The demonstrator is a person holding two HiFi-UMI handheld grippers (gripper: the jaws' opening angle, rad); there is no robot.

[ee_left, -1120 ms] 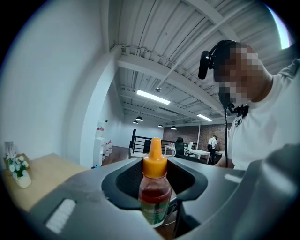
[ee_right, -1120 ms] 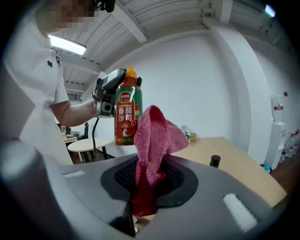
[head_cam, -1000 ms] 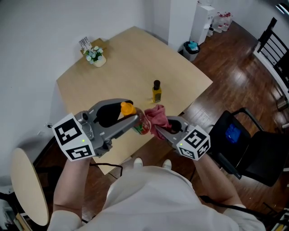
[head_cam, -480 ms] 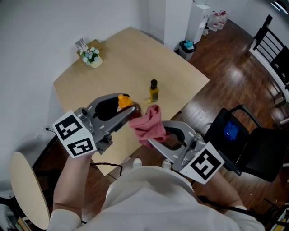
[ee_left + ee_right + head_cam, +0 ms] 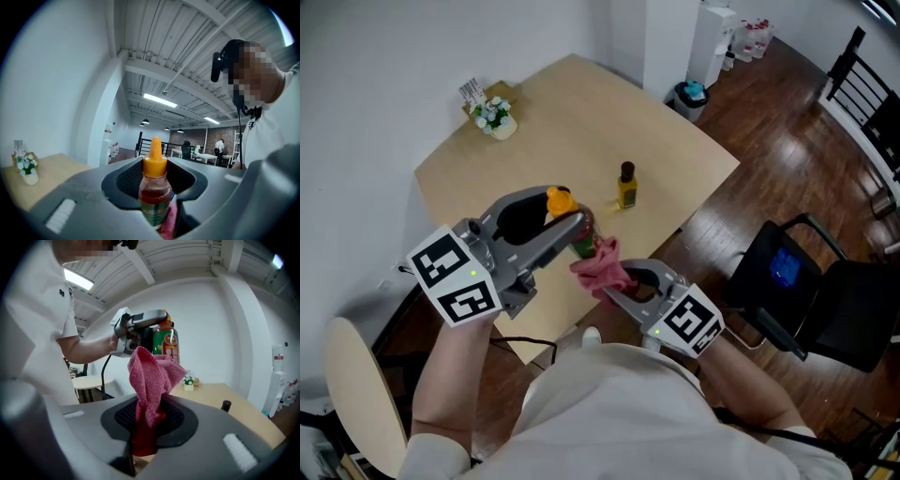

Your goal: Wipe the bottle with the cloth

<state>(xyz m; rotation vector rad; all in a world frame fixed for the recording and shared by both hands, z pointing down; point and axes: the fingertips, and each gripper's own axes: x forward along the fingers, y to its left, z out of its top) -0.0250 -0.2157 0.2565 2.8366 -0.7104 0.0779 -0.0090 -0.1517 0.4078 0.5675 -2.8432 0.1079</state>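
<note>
Bottle (image 5: 154, 192), orange-capped, stands upright between the jaws of the left claw (image 5: 577, 234), which grips its body, raised above the near edge of the bench (image 5: 544, 122). Right claw (image 5: 143, 427) is clamped on the pink cloth (image 5: 152, 373). The bunched cloth rises from the jaws and lies against the bottle's lower side, just beside the left claw.

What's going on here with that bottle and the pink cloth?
A person stands over a wooden table with a gripper in each hand. The left gripper clamps an orange-capped sauce bottle upright in the air. The right gripper grips a pink cloth, which is bunched against the bottle's lower side for wiping. A small dark-capped bottle and a flower pot stand on the table.
</note>
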